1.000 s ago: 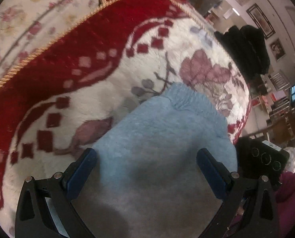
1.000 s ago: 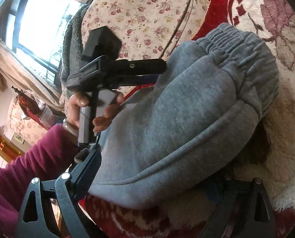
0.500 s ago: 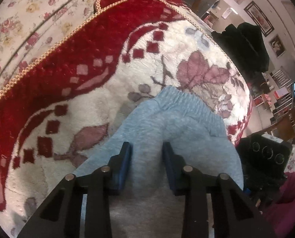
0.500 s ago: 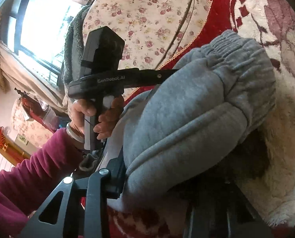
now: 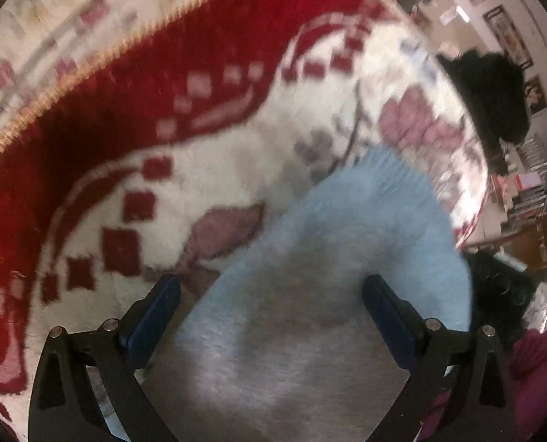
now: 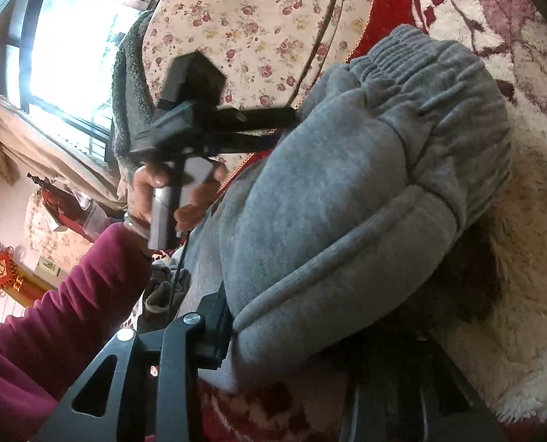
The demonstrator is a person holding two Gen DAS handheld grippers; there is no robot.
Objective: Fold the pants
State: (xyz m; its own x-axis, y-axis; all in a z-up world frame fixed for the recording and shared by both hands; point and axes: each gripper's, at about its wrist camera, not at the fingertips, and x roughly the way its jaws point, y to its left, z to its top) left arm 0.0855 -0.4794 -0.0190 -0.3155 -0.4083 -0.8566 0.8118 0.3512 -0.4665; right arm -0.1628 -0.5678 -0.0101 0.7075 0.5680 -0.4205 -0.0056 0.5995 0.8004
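Note:
The grey sweatpants (image 5: 347,258) lie bunched in a folded bundle on a red and white plush blanket (image 5: 163,129). In the left wrist view my left gripper (image 5: 271,316) is open, its blue pads wide apart on either side of the fabric. In the right wrist view the pants (image 6: 365,184) show their elastic waistband at the top. My right gripper (image 6: 303,346) is shut on a folded edge of the pants near the blanket; its right finger is in shadow under the cloth. The left gripper's body (image 6: 200,125) shows there too, held in a hand.
A floral sofa back (image 6: 255,18) rises behind the blanket. A black garment (image 5: 494,92) lies at the blanket's far end. The person's maroon sleeve (image 6: 52,313) is at the lower left. Room furniture (image 5: 531,235) stands beyond the blanket's edge.
My left gripper, shut on the pants half a second ago, has opened and let go. My right gripper has stayed shut on the fold it grasped and shifted slightly.

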